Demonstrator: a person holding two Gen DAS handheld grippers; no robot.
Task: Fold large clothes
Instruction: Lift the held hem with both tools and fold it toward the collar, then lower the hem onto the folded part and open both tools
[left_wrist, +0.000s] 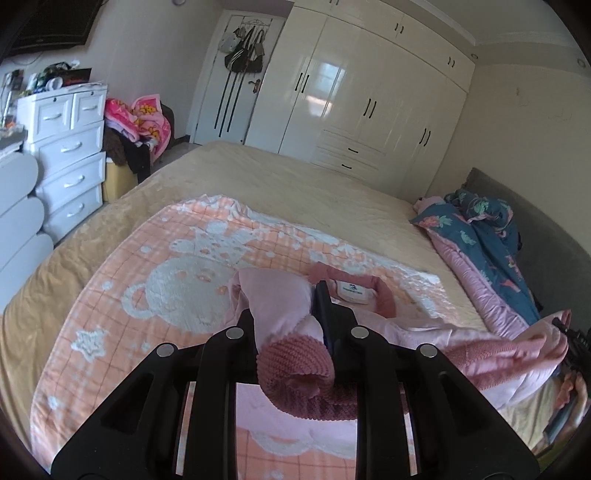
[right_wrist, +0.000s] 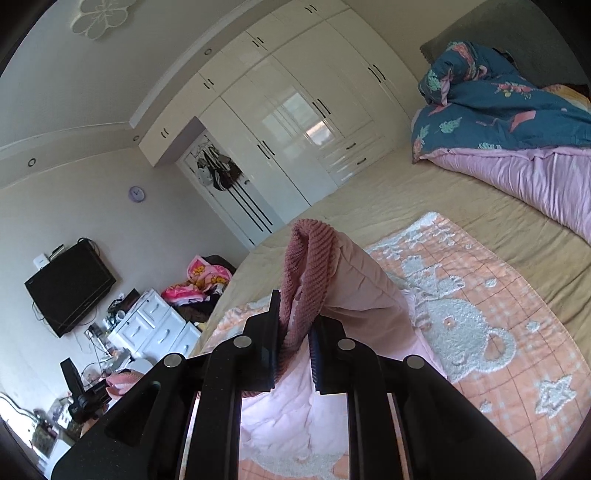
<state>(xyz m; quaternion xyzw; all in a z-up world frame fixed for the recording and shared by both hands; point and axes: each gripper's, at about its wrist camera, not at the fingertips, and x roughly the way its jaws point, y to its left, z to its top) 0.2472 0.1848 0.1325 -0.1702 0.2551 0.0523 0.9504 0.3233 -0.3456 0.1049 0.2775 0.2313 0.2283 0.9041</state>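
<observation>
A pale pink padded jacket (left_wrist: 280, 295) with dusty-rose ribbed cuffs and collar lies on a peach bear-print blanket (left_wrist: 177, 266) on the bed. Its collar and white label (left_wrist: 356, 291) face up. My left gripper (left_wrist: 291, 325) is shut on one ribbed cuff (left_wrist: 295, 358), and the sleeve bunches up between the fingers. My right gripper (right_wrist: 295, 321) is shut on the other ribbed cuff (right_wrist: 310, 258) and lifts that sleeve (right_wrist: 362, 284) off the blanket (right_wrist: 498, 314). The right gripper also shows at the far right edge of the left wrist view, the left gripper at the lower left of the right wrist view.
The beige bed (left_wrist: 295, 184) stretches toward a white wardrobe (left_wrist: 369, 92). A teal and pink quilt (left_wrist: 480, 236) is heaped by the grey headboard (left_wrist: 546, 236). A white drawer chest (left_wrist: 70, 147) and a pile of clothes (left_wrist: 140, 125) stand left of the bed.
</observation>
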